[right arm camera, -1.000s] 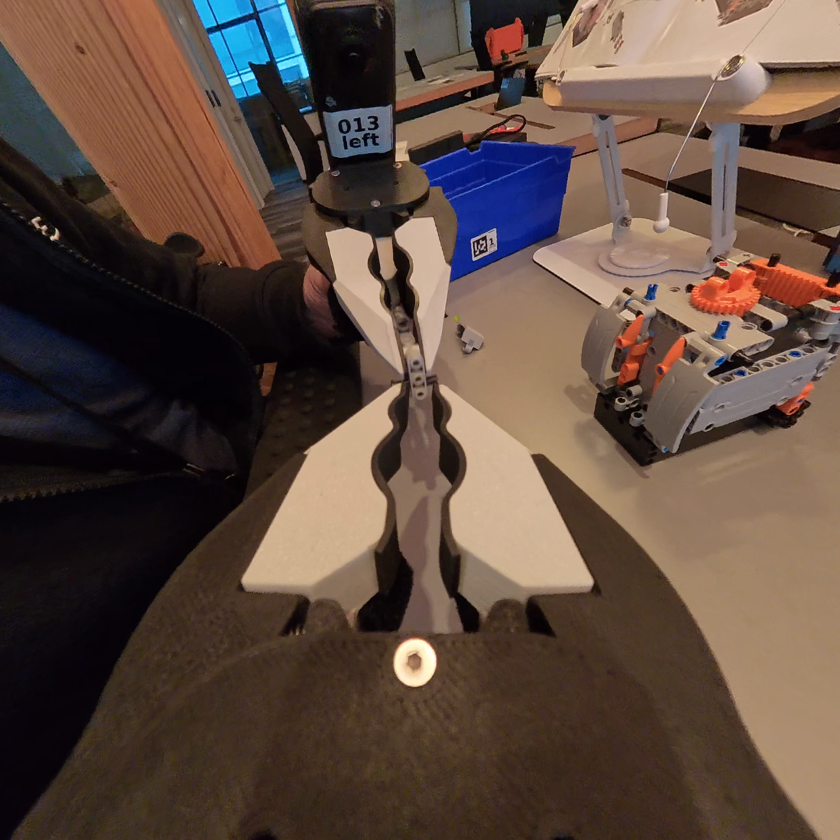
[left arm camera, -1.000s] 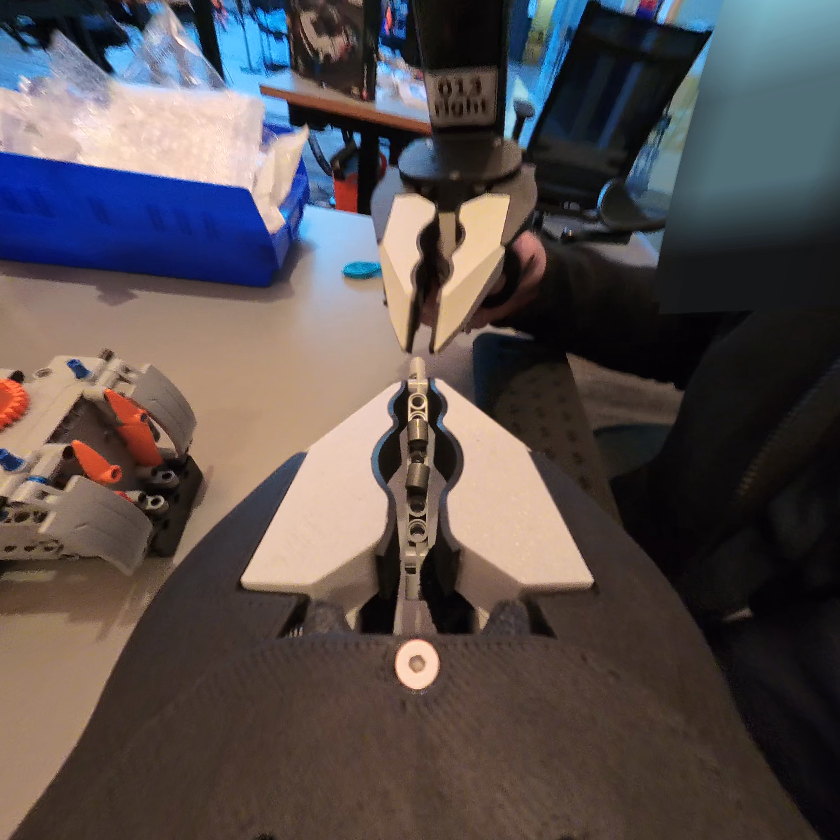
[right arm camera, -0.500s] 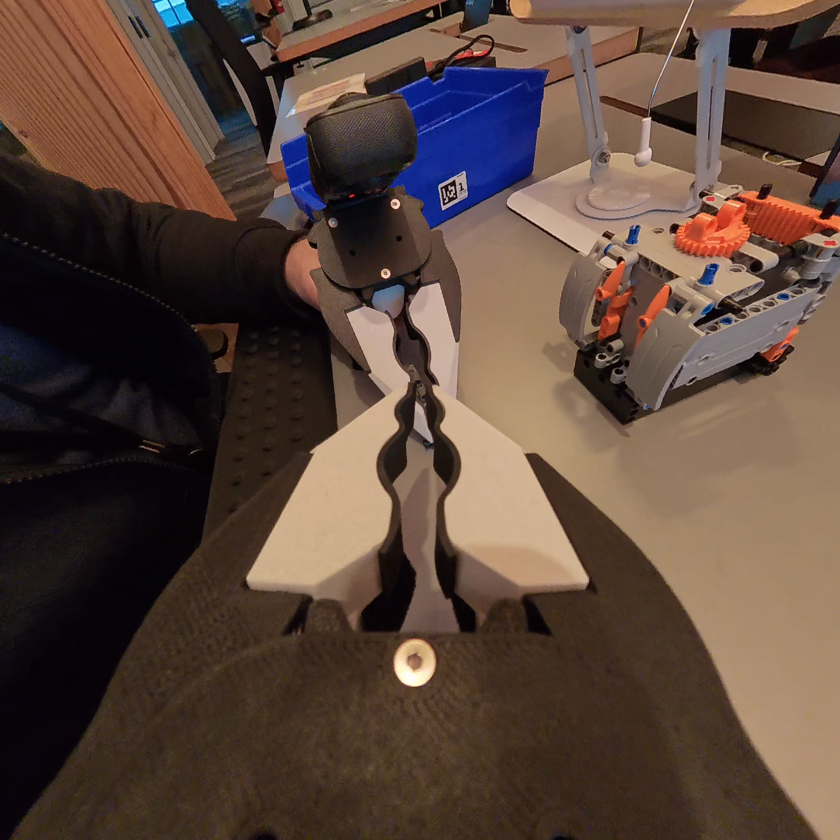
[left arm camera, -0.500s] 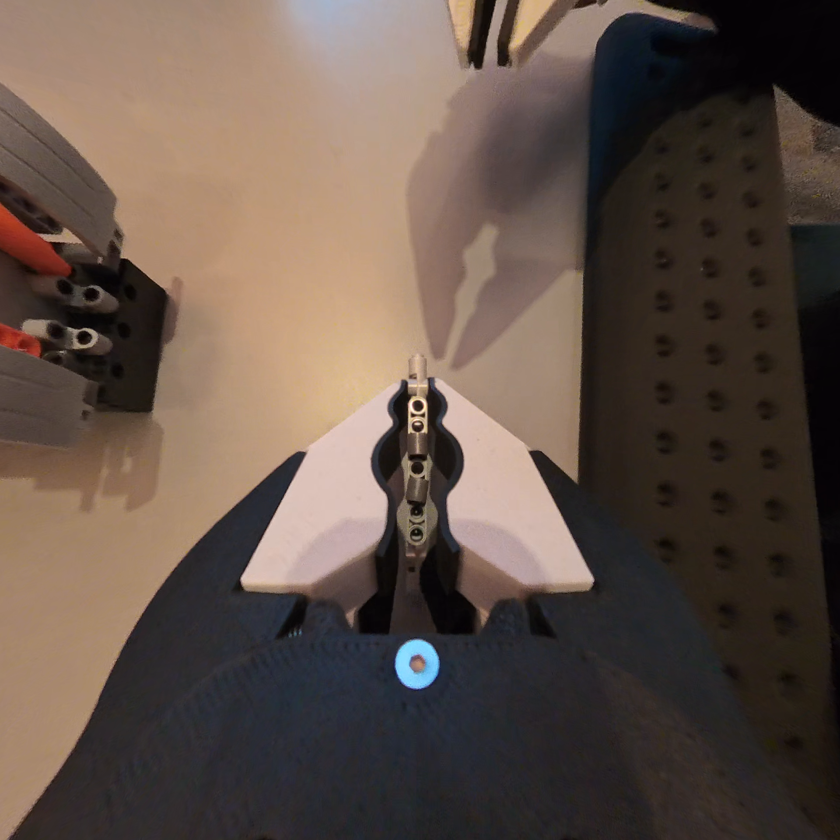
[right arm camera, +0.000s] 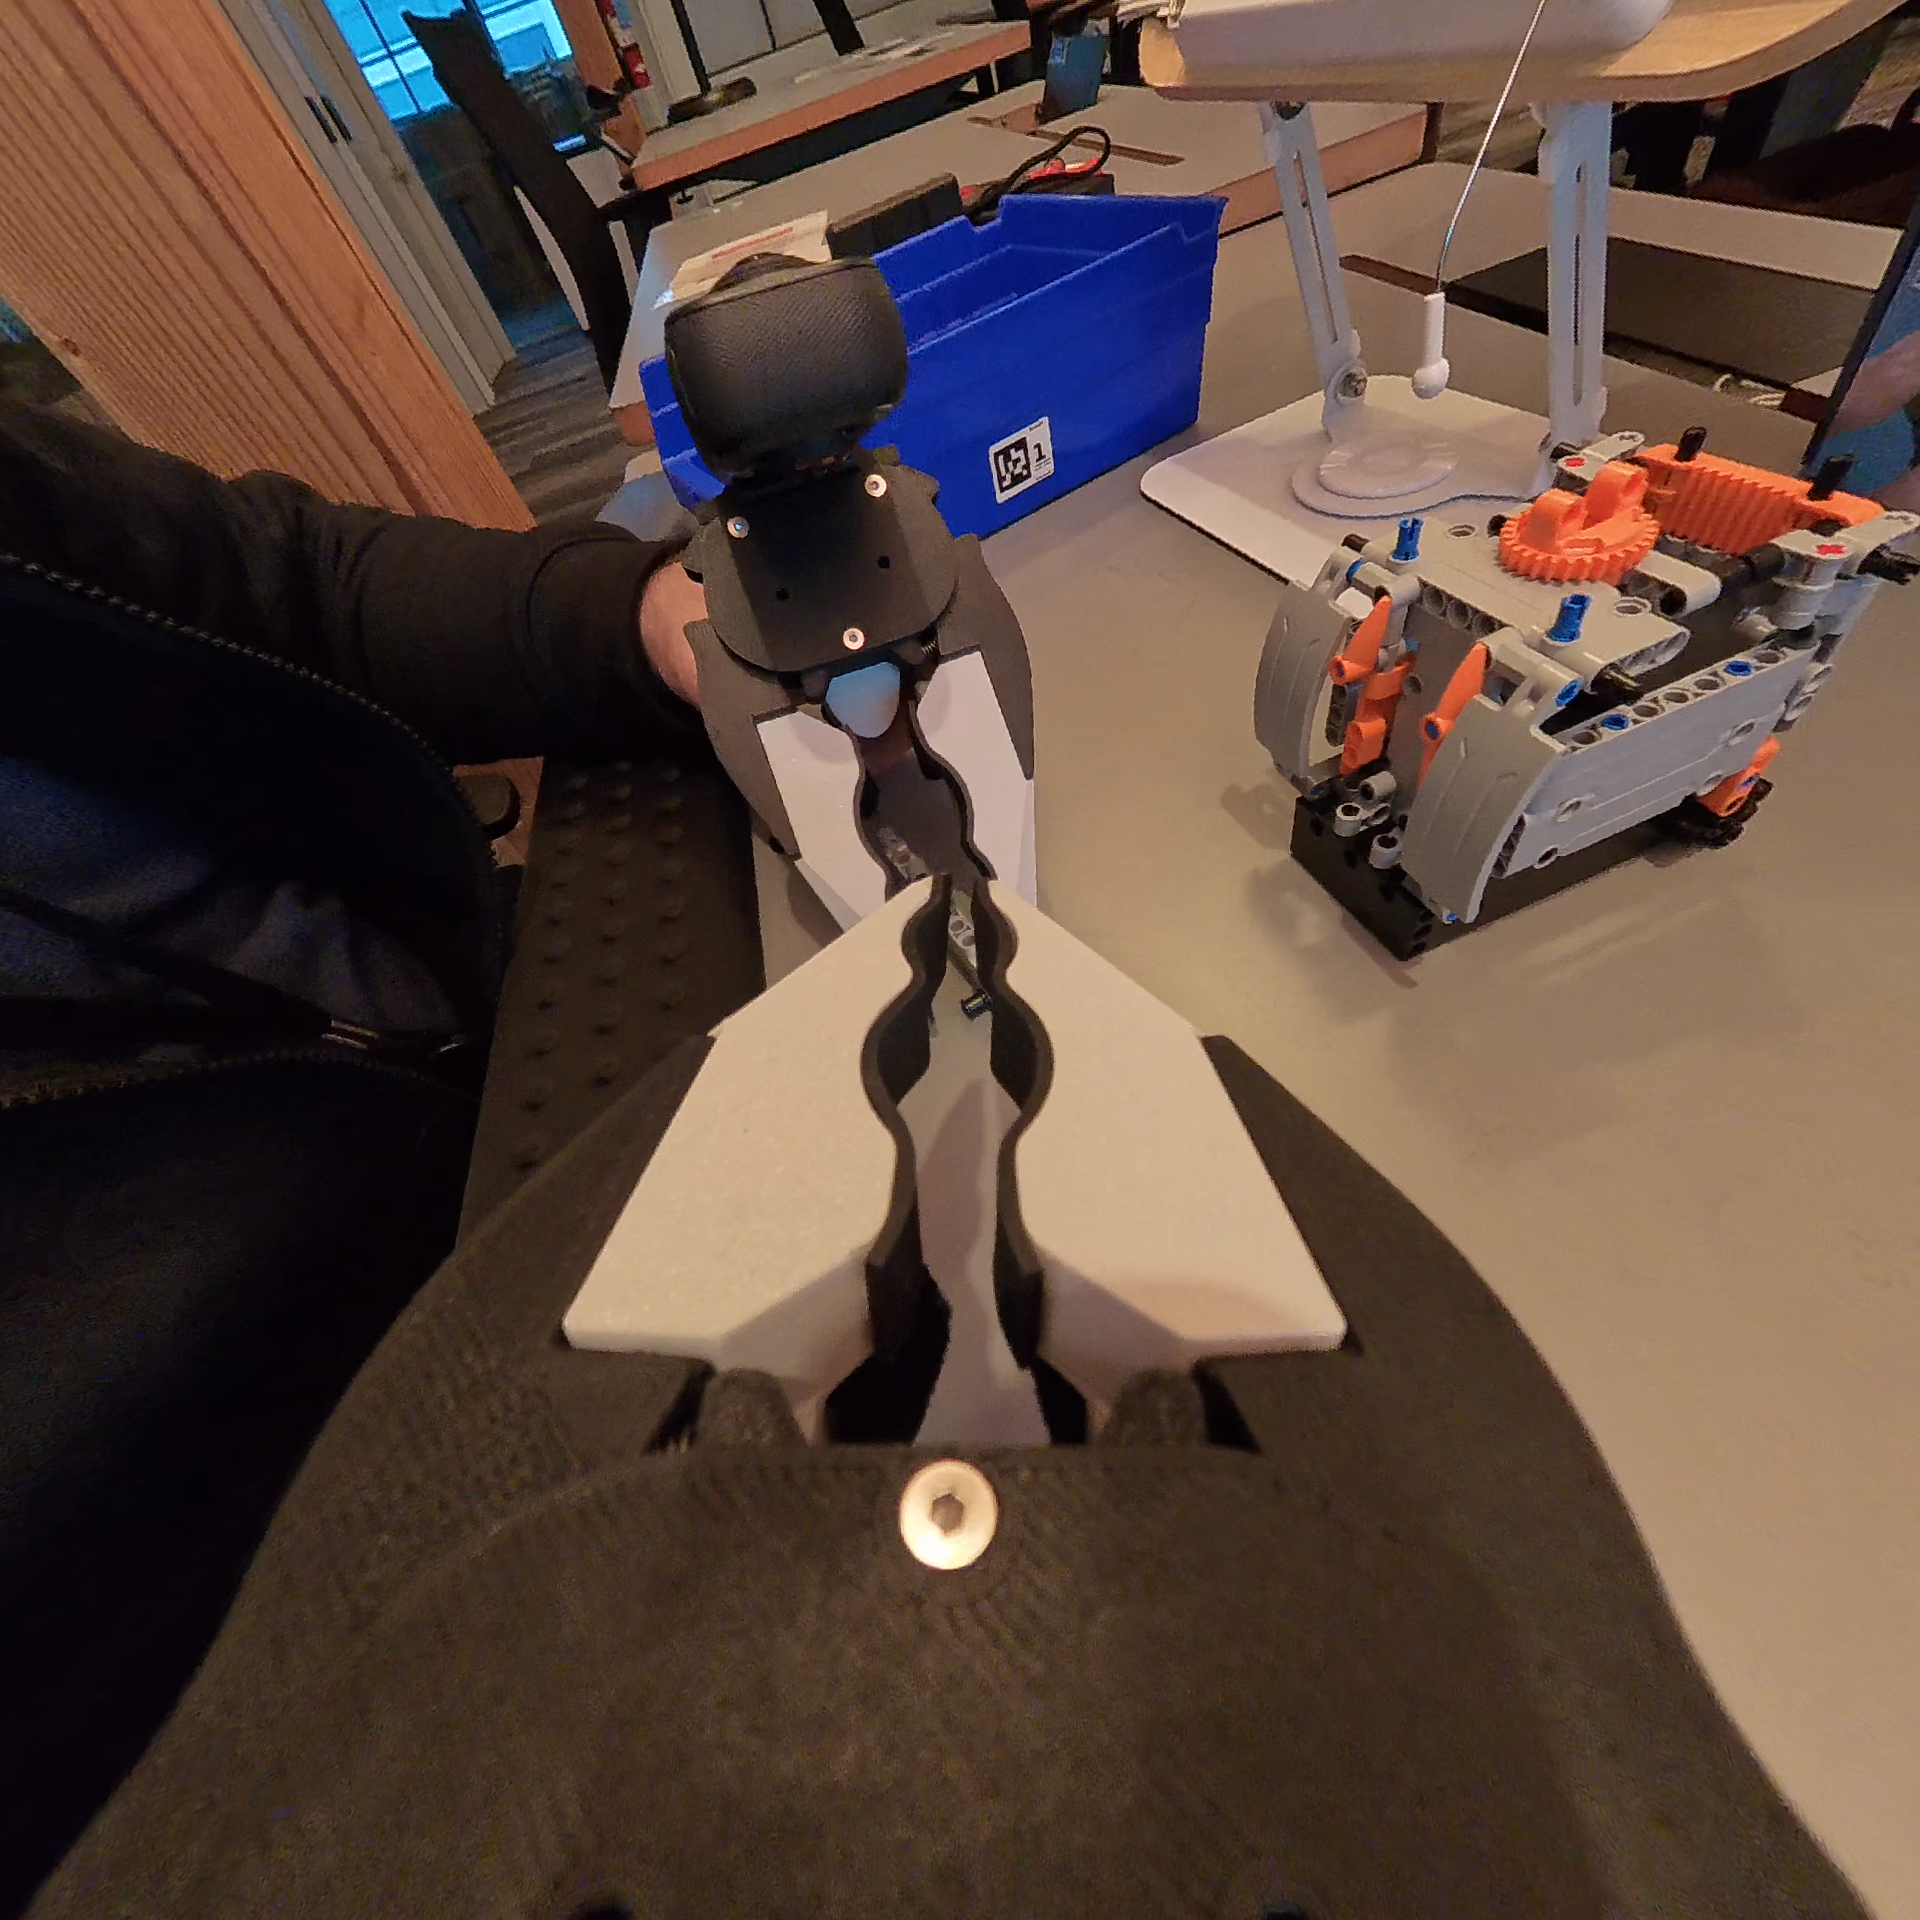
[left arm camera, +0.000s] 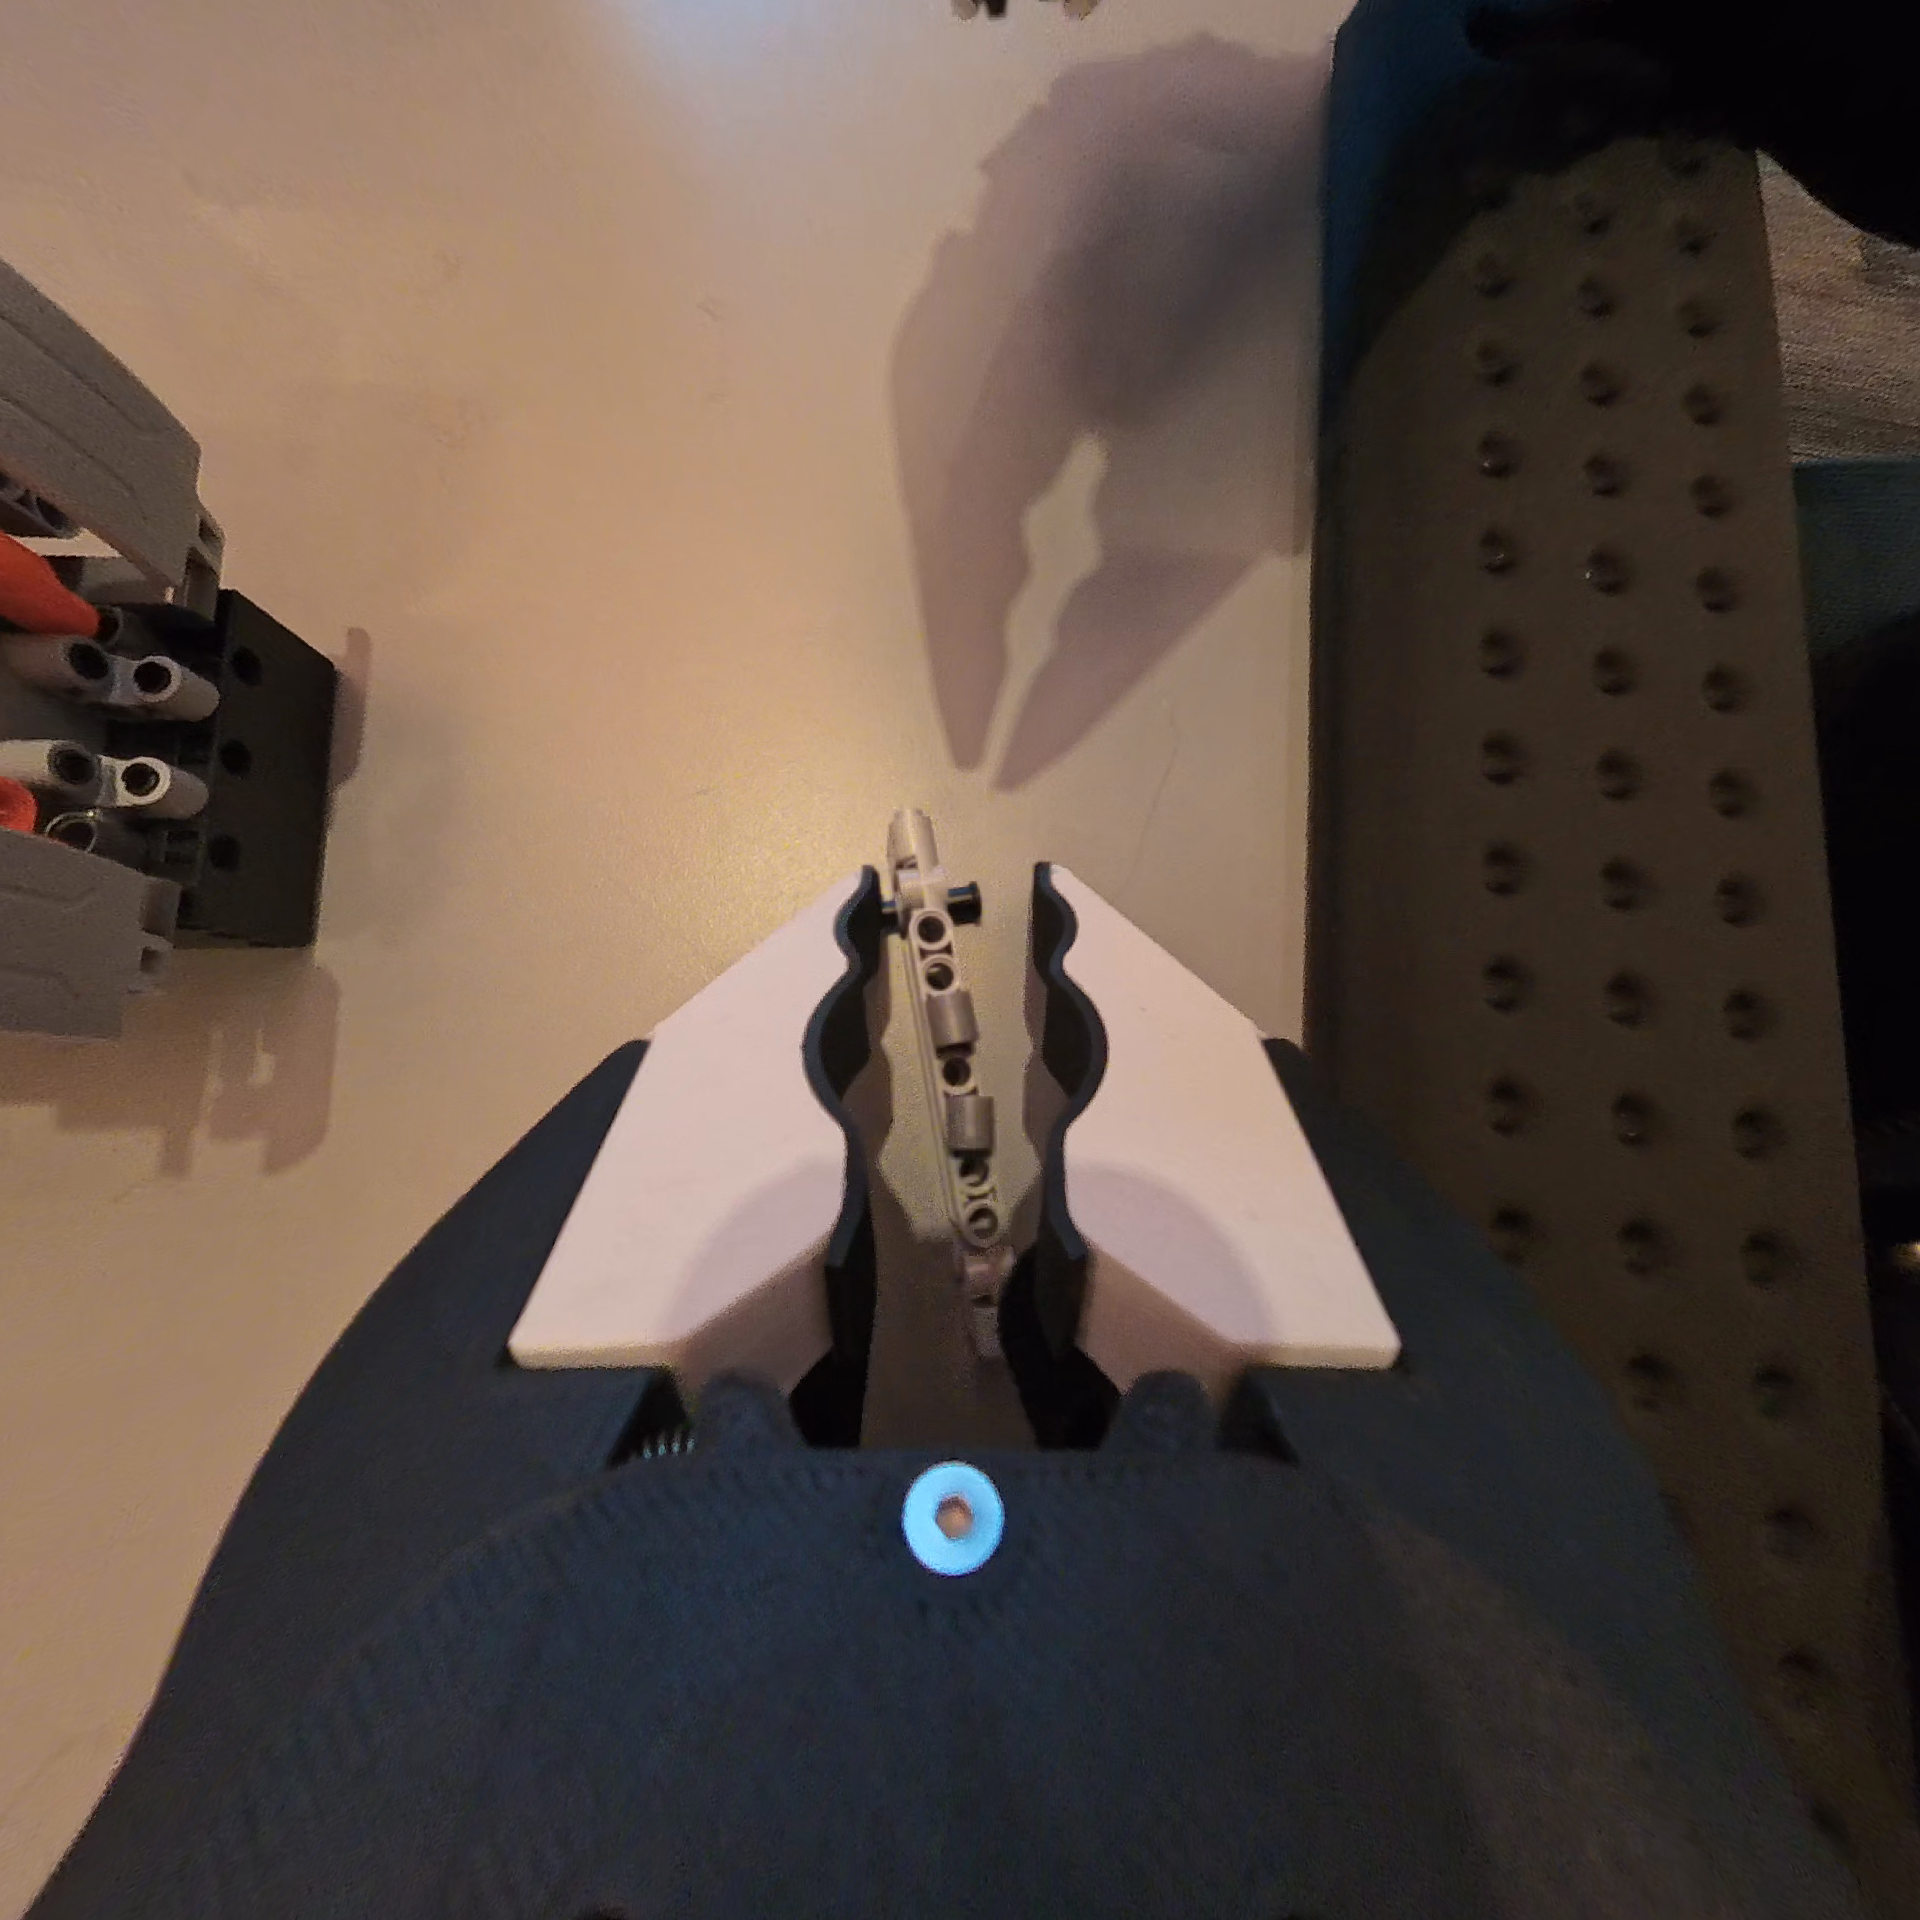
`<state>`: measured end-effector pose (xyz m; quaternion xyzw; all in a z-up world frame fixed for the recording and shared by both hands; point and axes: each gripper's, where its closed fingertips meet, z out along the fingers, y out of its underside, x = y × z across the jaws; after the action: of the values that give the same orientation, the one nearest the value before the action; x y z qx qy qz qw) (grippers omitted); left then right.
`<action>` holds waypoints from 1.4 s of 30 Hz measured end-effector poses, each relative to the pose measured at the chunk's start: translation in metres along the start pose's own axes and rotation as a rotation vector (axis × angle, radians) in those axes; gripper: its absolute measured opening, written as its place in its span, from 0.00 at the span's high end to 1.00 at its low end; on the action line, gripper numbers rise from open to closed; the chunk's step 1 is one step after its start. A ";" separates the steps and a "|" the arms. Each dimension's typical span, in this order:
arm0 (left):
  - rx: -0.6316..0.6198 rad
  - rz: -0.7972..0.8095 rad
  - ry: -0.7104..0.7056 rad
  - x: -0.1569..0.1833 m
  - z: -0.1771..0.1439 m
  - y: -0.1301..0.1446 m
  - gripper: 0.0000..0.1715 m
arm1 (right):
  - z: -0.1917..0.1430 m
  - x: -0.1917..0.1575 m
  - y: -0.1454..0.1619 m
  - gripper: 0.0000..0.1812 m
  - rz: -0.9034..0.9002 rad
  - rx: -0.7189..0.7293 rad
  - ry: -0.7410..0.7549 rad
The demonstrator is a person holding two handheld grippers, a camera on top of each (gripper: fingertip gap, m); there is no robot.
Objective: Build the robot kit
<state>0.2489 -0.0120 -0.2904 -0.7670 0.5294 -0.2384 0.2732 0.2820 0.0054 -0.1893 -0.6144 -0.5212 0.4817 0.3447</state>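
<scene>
1. The left tool (left arm camera: pixel 951 883) points steeply down at the table (left arm camera: pixel 520 364). Its two white fingers (left arm camera: pixel 727 1143) stand clearly apart.
2. A slim grey holed beam (left arm camera: pixel 951 1049) lies lengthwise in the gap between those fingers, slightly slanted. Its front end pokes just past the fingertips and carries a short black pin (left arm camera: pixel 971 891) set crosswise.
3. The beam is close against the left finger near the tip and stands free of the right one, so nothing clamps it. We cannot tell whether it rests flat on the table or leans on the finger.
4. The right tool (right arm camera: pixel 956 894) sits just in front of the left tool, tip to tip with it. Its fingers leave only a narrow gap with nothing held in it. Through that gap we see a bit of the beam beyond.
5. A person's hand (right arm camera: pixel 665 634) in a dark sleeve grips the left tool's handle.
6. To the left of the left tool stands a brick-built model (left arm camera: pixel 125 727) in grey, orange and black, well apart from the beam.
7. To its right runs a dark studded mat (left arm camera: pixel 1558 727) along the table edge.
8. Beyond the left tool, from the right tool's camera, are a blue bin (right arm camera: pixel 1039 312) and a white stand (right arm camera: pixel 1351 457).
</scene>
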 end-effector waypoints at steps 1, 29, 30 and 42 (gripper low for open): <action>0.000 0.004 0.003 0.001 0.000 0.000 0.84 | -0.001 0.000 0.000 0.99 0.002 0.002 0.001; 0.268 -0.149 -0.780 -0.031 -0.248 0.043 0.91 | 0.136 -0.029 -0.033 0.94 -0.245 -0.319 -0.065; 0.291 -0.153 -0.787 -0.030 -0.252 0.045 0.91 | 0.147 -0.029 -0.032 0.93 -0.255 -0.343 -0.072; 0.436 -0.128 -0.818 -0.011 -0.277 0.071 0.94 | 0.249 -0.032 -0.007 0.92 -0.401 -0.571 -0.148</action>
<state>0.0159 -0.0682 -0.1346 -0.7537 0.2671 -0.0385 0.5992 0.0431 -0.0436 -0.2496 -0.5348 -0.7686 0.2826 0.2082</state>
